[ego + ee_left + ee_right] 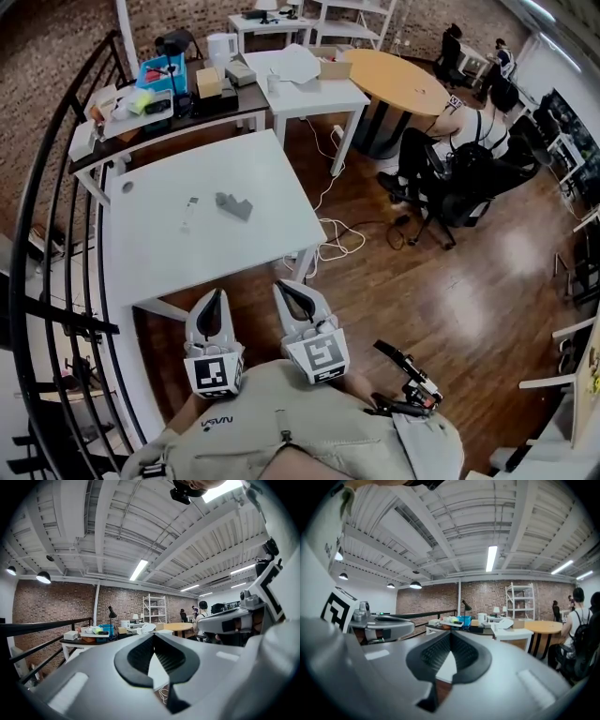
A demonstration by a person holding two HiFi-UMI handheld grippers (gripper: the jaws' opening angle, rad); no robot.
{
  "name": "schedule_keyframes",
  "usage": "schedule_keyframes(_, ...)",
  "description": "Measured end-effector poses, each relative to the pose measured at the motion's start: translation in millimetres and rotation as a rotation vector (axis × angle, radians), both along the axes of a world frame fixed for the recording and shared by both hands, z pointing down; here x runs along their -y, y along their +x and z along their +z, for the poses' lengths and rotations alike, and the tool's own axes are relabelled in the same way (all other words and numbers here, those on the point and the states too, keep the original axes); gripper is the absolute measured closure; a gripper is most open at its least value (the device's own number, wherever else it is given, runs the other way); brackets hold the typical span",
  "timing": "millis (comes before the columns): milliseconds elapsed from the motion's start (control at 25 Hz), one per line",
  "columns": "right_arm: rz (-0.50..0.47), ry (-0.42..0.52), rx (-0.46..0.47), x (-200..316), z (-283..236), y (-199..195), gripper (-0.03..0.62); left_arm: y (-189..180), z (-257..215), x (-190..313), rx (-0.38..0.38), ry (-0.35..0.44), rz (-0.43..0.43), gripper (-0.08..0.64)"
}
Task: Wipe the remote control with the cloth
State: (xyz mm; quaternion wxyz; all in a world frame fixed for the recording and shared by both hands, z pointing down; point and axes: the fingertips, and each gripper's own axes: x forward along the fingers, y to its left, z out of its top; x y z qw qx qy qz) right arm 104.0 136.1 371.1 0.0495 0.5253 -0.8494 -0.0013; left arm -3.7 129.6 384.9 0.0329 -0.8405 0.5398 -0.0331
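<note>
In the head view a small white remote control [190, 209] lies on the white table [169, 253], with a crumpled grey cloth [233, 205] just to its right. My left gripper [218, 292] and right gripper [284, 288] are held side by side close to my body, off the table's near edge. Both point level toward the table. The jaws of each are shut with nothing between them, as the left gripper view [153, 635] and the right gripper view [450, 633] also show. Neither gripper touches the remote or the cloth.
A black railing [56, 234] runs along the left. Behind the white table stand a cluttered dark desk [178, 98], a second white table [305, 84] and a round wooden table [398, 80]. People sit on chairs [459, 169] at the right; cables [333, 239] lie on the wooden floor.
</note>
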Motion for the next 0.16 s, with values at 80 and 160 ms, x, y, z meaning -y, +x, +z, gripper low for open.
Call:
schedule_keyframes(80,-0.006,0.002,-0.003,1.8,-1.3,-2.0,0.591,-0.9,-1.1,2.4,-0.003,0.004,-0.001,0.555)
schedule_keyframes(160,-0.014,0.003,-0.005,3.4,-2.3,-4.4,0.591,-1.9,-1.7,4.5,-0.007,0.006,-0.001,0.555)
